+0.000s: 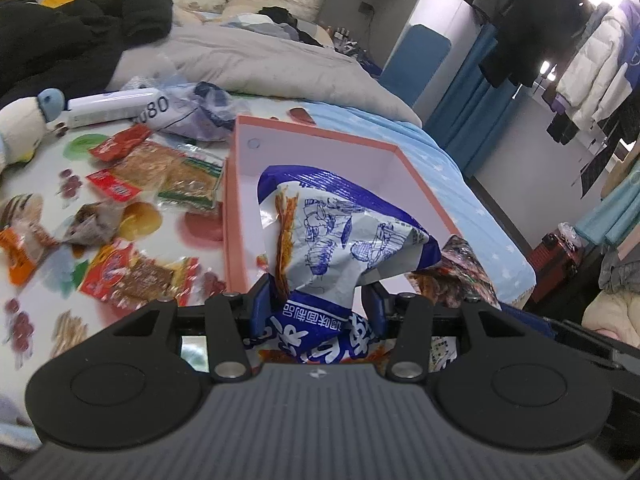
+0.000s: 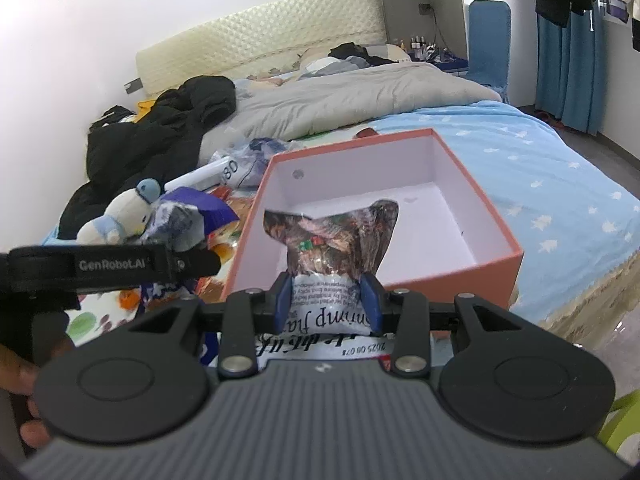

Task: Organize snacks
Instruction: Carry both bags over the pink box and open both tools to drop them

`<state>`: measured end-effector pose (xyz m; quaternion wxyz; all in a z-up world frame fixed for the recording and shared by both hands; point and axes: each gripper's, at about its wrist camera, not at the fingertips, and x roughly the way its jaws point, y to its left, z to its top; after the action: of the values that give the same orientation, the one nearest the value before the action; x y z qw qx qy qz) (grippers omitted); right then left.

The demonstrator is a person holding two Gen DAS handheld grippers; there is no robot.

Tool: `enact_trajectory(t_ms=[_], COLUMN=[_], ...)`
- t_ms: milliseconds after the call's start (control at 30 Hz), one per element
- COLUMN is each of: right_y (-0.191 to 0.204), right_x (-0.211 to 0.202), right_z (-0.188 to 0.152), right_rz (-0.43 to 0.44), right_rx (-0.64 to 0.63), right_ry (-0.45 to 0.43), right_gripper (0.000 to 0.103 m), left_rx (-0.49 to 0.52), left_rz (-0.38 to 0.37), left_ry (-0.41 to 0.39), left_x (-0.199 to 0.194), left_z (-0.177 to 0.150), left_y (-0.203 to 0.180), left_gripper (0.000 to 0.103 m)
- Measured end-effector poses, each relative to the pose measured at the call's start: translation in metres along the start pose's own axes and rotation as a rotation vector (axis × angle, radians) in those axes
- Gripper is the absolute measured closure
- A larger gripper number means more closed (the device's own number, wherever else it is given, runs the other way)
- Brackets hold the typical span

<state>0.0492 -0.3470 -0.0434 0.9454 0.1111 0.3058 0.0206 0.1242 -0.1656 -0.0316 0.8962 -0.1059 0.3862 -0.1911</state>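
Left wrist view: the left gripper [image 1: 318,294] pinches a blue-and-white snack packet [image 1: 340,232] between its 2 blue pads [image 1: 260,304] — the crumpled foil rises straight ahead of the claw and hangs over the near edge of the pink box [image 1: 240,200]. The box sits open on the bed, its white interior bare where it shows. Left of the box lie loose snack packs [image 1: 168,172] on a fruit-printed cloth [image 1: 40,304], with a plush toy [image 1: 24,128] farther left. Just right of the blue packet, near the box's near right corner, a dark brown snack packet [image 1: 460,272] pokes in.

Right wrist view: the right gripper [image 2: 327,300] is closed on that dark brown snack packet [image 2: 332,236], held upright between its pads over the near wall of the pink box [image 2: 452,276] — the box's floor shows beyond it. Left of the box, the left gripper's dark body [image 2: 112,266] crosses the frame, the blue packet [image 2: 188,216] just above it, beside the plush toy [image 2: 120,216].
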Motion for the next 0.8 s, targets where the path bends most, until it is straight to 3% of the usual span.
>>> enact_trajectory(t_ms=[367, 567, 800], right_y=[-0.04, -0.065, -0.072], right_x=[0.053, 0.106, 0.153], right_z=[0.043, 0.044, 0.033], right_rz=[-0.007, -0.012, -0.003], right_rx=[0.006, 0.056, 0.08], right_ry=[-0.03, 0.054, 0.142], right_gripper=[0.063, 0.063, 0.063], left_rx=[0.005, -0.005, -0.018], left_rz=[0.007, 0.041, 0.026], left_ry=[0.044, 0.13, 0.184], left_x=[0.083, 0.134, 0.171], left_z=[0.051, 0.058, 0.06], left_y=[0.0, 0.014, 0.022], left_gripper=[0.05, 0.05, 0.05])
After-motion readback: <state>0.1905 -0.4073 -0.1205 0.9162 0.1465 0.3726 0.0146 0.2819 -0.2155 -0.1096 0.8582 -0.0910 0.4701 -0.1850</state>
